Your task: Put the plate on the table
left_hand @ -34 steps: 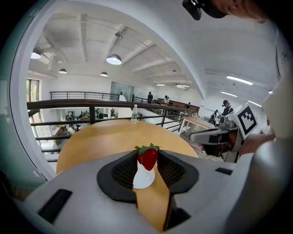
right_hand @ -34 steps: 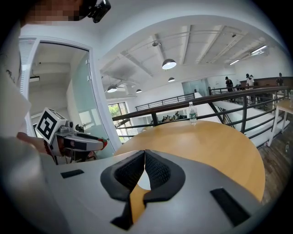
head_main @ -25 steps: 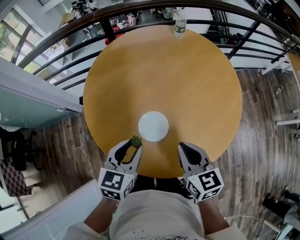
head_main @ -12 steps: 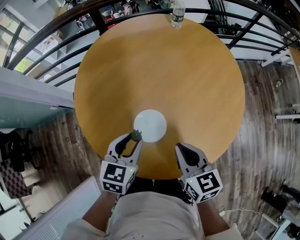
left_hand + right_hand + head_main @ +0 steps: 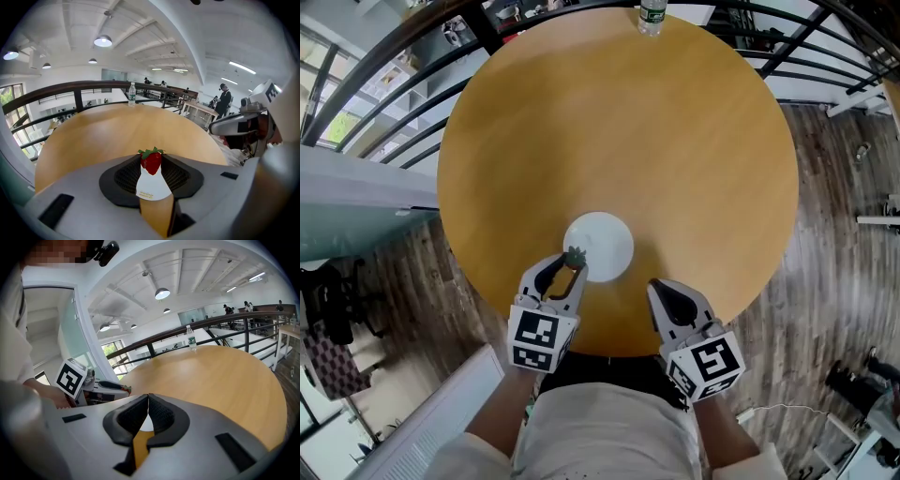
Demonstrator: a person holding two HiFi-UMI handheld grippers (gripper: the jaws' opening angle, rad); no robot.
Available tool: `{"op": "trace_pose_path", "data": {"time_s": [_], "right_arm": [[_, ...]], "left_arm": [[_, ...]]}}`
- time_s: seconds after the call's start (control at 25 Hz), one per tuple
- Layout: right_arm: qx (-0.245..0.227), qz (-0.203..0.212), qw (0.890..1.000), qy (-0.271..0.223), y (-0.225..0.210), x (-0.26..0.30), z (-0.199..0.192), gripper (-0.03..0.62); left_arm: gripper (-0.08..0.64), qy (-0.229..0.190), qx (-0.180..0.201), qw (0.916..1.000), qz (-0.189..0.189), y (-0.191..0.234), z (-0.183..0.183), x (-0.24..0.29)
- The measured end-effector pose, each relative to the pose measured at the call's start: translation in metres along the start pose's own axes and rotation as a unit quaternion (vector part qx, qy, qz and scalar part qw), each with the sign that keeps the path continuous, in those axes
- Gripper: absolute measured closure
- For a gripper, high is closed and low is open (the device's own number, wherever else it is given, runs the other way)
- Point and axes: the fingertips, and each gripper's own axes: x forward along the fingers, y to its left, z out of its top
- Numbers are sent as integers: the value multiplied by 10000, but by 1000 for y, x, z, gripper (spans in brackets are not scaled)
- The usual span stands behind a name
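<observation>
Plate sits flat on the table, near our edge, so the placement step looks done. Our left gripper clamps a strawberry at the plate's rim. Right gripper: jaws together, empty. Likely next: centre the berry over the plate and release it low.

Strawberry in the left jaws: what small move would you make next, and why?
Probably nudge the left gripper forward and a little to its right, toward the middle of the plate. The plate already lies on the table, and the strawberry, gripped between the left jaws, shows only at the plate's near-left rim.
</observation>
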Motion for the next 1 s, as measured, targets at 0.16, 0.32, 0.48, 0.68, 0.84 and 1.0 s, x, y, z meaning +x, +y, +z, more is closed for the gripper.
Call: {"op": "trace_pose_path", "data": {"time_s": [0.16, 0.32, 0.48, 0.68, 0.84, 1.0], "right_arm": [[71, -13, 10000, 47, -3, 6, -5, 566], [142, -29, 9999, 94, -5, 10, -11, 566], [211, -79, 9997, 131, -10, 9, -16, 566], [298, -105, 9994, 159, -11, 13, -18, 566], [350, -126, 9992, 170, -14, 13, -21, 566], [397, -179, 9989, 177, -16, 12, -23, 566]], "left_arm": [[411, 169, 195, 9997, -15, 2, -6, 15], [411, 309, 304, 9991, -45, 3, -15, 27], [411, 409, 323, 9986, -78, 0, -21, 37], [411, 581, 406, 9974, -95, 2, -30, 50], [411, 713, 487, 9962, -111, -1, -36, 61], [411, 806, 678, 9944, -104, -4, -41, 69]]}}
